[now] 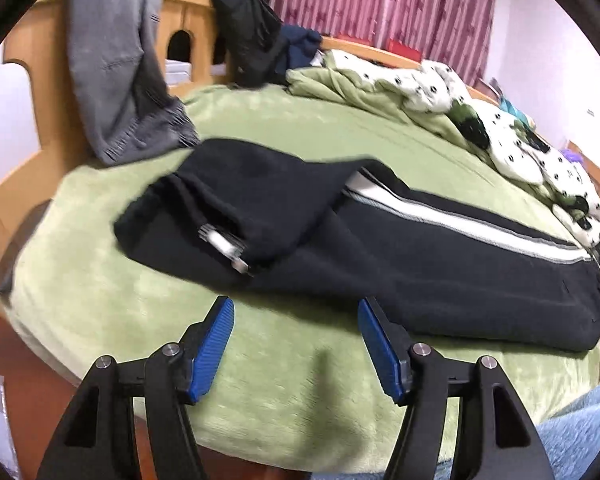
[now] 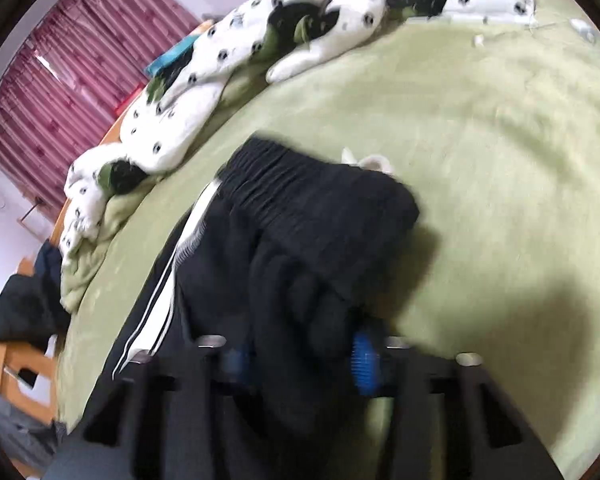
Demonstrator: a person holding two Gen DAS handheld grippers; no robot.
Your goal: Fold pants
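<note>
Black pants with white side stripes (image 1: 380, 248) lie lengthwise across the green blanket (image 1: 140, 320). Their leg ends are folded back at the left. My left gripper (image 1: 298, 344) hovers over bare blanket just in front of the pants, its blue pads wide apart with nothing between them. In the blurred right wrist view the gathered waistband (image 2: 300, 188) lies ahead, with a white drawstring (image 2: 372, 162) beside it. My right gripper (image 2: 300, 360) sits at the near edge of the pants, and a bunch of black fabric fills the gap between its parted blue pads (image 2: 364, 364).
A grey garment (image 1: 112, 60) and a black one (image 1: 248, 28) hang over the wooden bed frame (image 1: 16, 56). A rumpled white spotted quilt (image 1: 440, 92) (image 2: 228, 64) lies along the far side, with pink curtains (image 1: 380, 0) behind. Light-blue fabric on a person (image 1: 580, 432) shows at the lower right.
</note>
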